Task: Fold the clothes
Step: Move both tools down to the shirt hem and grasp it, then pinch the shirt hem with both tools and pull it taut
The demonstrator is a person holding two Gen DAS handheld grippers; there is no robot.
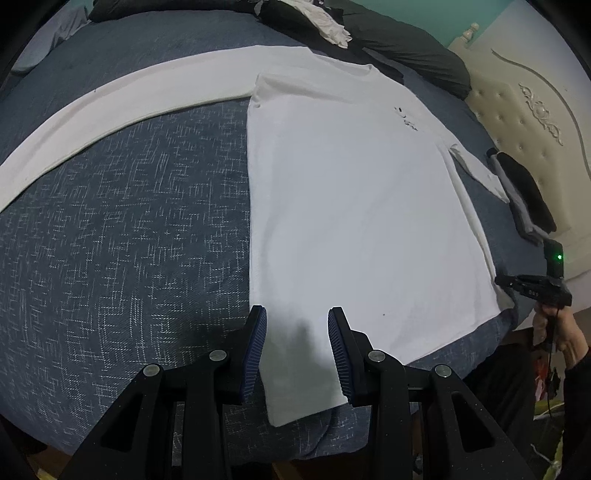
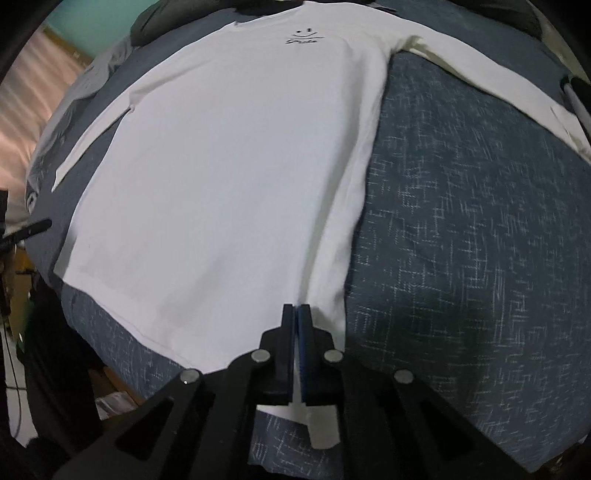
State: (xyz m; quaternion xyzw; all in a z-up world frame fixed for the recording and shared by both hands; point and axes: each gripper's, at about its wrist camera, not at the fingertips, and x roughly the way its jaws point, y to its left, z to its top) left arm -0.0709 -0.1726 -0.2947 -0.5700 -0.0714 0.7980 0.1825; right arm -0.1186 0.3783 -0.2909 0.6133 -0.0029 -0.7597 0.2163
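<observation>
A white long-sleeved shirt [image 1: 351, 192] with a small black smiley print lies flat on the blue patterned bed, sleeves spread out. It also shows in the right wrist view [image 2: 229, 155]. My left gripper [image 1: 297, 325] is open, its blue pads straddling the shirt's bottom left hem corner just above the cloth. My right gripper [image 2: 296, 317] is shut on the shirt's bottom right hem, with a fold ridge rising from it; it also shows far right in the left wrist view [image 1: 517, 284].
The blue bedspread [image 1: 129, 221] reaches the near bed edge just below both grippers. Dark clothes and a white garment [image 1: 332, 26] are piled at the far side. A folded dark stack [image 1: 524, 192] lies by the cream headboard [image 1: 535, 110].
</observation>
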